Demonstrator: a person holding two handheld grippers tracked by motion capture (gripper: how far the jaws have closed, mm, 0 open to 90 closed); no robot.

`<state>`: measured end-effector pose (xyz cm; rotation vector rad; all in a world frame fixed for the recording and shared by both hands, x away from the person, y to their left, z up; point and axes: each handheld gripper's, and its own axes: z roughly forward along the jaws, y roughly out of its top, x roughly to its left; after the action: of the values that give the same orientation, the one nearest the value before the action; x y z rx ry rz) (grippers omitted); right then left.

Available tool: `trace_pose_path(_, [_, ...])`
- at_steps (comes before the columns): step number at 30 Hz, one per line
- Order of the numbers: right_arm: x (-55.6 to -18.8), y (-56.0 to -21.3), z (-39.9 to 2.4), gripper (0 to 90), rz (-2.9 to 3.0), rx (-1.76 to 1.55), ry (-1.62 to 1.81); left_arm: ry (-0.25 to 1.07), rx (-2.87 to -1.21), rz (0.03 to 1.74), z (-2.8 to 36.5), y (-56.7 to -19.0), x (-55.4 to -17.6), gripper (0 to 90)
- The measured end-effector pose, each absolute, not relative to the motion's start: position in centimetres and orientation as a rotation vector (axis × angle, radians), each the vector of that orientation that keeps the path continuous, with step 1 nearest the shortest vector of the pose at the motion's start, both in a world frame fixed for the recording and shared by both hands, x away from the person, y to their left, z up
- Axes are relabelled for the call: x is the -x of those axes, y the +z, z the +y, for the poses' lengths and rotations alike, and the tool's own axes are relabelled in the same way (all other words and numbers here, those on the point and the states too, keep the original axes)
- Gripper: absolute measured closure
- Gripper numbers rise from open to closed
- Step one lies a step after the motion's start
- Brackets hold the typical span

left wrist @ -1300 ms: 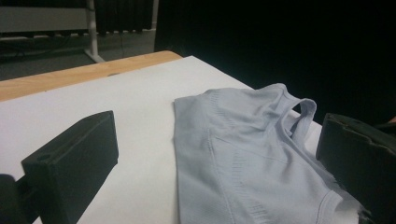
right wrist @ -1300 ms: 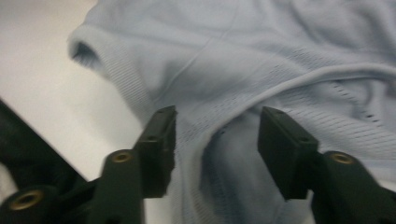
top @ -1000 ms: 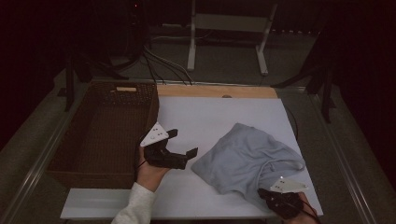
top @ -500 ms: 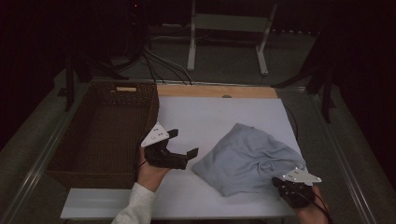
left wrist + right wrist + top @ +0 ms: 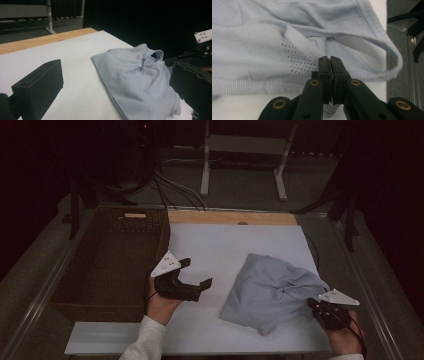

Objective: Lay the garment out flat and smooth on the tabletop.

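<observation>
The right gripper (image 5: pixel 330 62) is closing its two black jaws tightly together, and a thin fold of the light blue shirt (image 5: pixel 272 290) is being pinched between them, at the seam where the mesh panel is meeting a ribbed band. In the high view this right gripper (image 5: pixel 320 306) is sitting at the near right corner of the shirt, with the right hand (image 5: pixel 345 340) behind it, toward the person.

From this grip, the shirt is lying forward and to the left of the gripper. Its long axis is running slantwise, from the near right corner up toward the middle of the white table (image 5: pixel 225 245). The cloth is crumpled and not flat, and one strap or armhole loop is standing up near the grip.

The left gripper (image 5: pixel 195 277) is waiting to the left of the shirt, a short way off, not touching it. Its jaws are standing wide apart and nothing is between them; in the left gripper view the shirt (image 5: pixel 140 85) is lying ahead of them. So the right hand is the nearer one, and I judge that the left one must travel toward the shirt's left edge for the next grasp.

The brown woven basket (image 5: pixel 115 260) is standing left of the shirt, beyond the left gripper, at the table's edge.

I am not finding any brand, label or readable writing on the shirt or the basket.
</observation>
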<state>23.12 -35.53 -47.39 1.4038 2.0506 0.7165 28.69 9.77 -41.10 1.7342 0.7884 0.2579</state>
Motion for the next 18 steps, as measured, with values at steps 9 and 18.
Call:
trace_pose_path(9, [-23.6, -47.3, -37.0, 88.1, 1.978, -1.456, 0.695, 0.258, -1.737, 0.787, 9.8, -41.1, -28.7, 0.1])
trace_pose_path(18, [-22.7, -46.3, -34.6, 40.8, 2.044, -1.365, 0.848, 0.253, -1.738, 0.787, 9.7, -41.2, -28.7, 0.1])
